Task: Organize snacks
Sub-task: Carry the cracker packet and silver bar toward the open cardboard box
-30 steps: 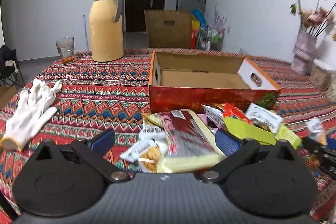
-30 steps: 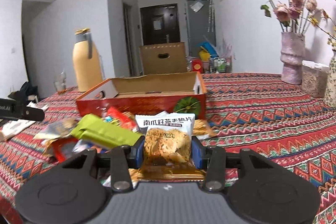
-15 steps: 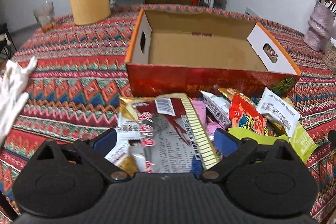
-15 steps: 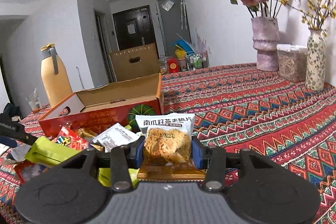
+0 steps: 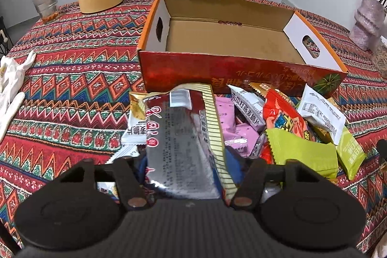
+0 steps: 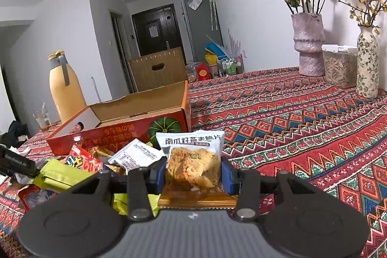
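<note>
Left gripper closes on the long packet

The left gripper (image 5: 187, 175), wide a second ago, is closing on the silver-and-red packet (image 5: 179, 137) atop the pile; the right gripper (image 6: 193, 172) still pinches its cracker packet (image 6: 192, 161) (both look ready); beyond waits the empty box (image 5: 229, 40).

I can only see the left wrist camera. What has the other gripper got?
Observer: The right gripper is clamped on a cracker packet, white on top with a clear window.
Operator: Are there more flowers than the pink vase?
Observer: Yes, a slim flowered vase with yellow blossoms stands at the far right of the table.
Operator: What's behind the cardboard box on the floor?
Observer: A tall grey fridge beside a dark door.
</note>
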Motion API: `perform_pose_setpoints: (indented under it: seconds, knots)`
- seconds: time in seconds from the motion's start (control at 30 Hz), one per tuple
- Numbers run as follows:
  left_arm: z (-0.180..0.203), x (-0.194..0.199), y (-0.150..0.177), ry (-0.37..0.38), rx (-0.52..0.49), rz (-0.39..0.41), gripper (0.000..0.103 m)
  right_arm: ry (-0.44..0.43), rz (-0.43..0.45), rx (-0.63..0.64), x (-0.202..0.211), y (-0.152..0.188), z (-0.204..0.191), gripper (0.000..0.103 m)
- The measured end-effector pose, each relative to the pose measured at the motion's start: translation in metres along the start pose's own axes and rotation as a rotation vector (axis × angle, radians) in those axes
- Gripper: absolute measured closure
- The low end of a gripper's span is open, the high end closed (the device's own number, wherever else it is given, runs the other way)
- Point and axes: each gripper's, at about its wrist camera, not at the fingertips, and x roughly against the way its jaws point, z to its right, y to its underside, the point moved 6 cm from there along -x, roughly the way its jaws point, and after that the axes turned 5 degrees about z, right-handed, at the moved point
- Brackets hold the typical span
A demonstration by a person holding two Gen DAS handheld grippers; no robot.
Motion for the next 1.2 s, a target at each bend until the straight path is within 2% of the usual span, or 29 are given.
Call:
perform_pose_setpoints:
  seconds: [0.1,0.2,0.57,0.87,1.2]
  knots:
    - [-0.005,0.003,0.001,0.011,0.017,0.004,0.057,0.001,0.005,0.005,0.002,-0.001,-0.001,0.059]
    - [-0.011,0.008,0.002,0.012,0.027,0.023,0.059,0.001,0.011,0.010,0.005,-0.002,-0.004,0.059]
    - [-0.025,0.044,-0.013,0.013,0.037,0.156,0.060,-0.013,0.039,0.042,0.013,-0.012,-0.020,0.059]
    - [-0.009,0.067,-0.054,0.018,0.005,0.312,0.060,-0.066,0.080,0.087,-0.003,-0.050,-0.051,0.059]
    - [0.010,0.055,-0.105,0.037,0.041,0.402,0.060,-0.105,0.081,0.076,-0.057,-0.105,-0.080,0.059]
